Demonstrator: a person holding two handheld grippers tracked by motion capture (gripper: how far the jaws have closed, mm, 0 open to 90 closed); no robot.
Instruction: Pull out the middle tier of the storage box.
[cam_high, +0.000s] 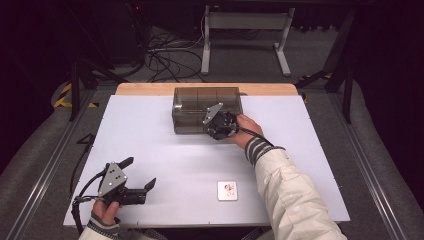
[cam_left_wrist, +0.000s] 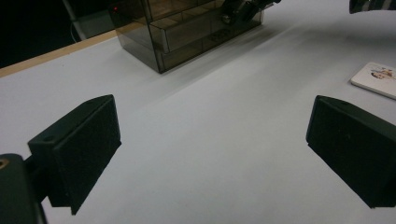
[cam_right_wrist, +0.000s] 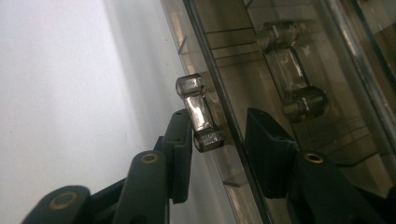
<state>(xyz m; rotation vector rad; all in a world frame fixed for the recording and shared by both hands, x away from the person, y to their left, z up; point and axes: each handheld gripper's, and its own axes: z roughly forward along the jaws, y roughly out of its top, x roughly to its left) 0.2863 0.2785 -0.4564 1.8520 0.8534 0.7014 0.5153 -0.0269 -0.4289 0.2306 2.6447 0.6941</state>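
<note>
The right gripper (cam_right_wrist: 217, 140) was closing narrowly around the drawer handle (cam_right_wrist: 200, 114) at frame centre, not yet clamped. The left gripper (cam_left_wrist: 212, 154) stood wide, empty. Next: pinch and pull the drawer from the box (cam_high: 200, 102).

left tongs (cam_high: 140, 175): jaws wide apart, low at near edge | right tongs (cam_high: 216, 131): arm outstretched, jaws partly closed

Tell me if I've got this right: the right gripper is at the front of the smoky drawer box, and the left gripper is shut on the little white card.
Not quite. The left gripper holds nothing; its jaws stand wide open over bare table, with the white card lying apart from it, as the high view shows. The right gripper is indeed at the drawer box.
</note>
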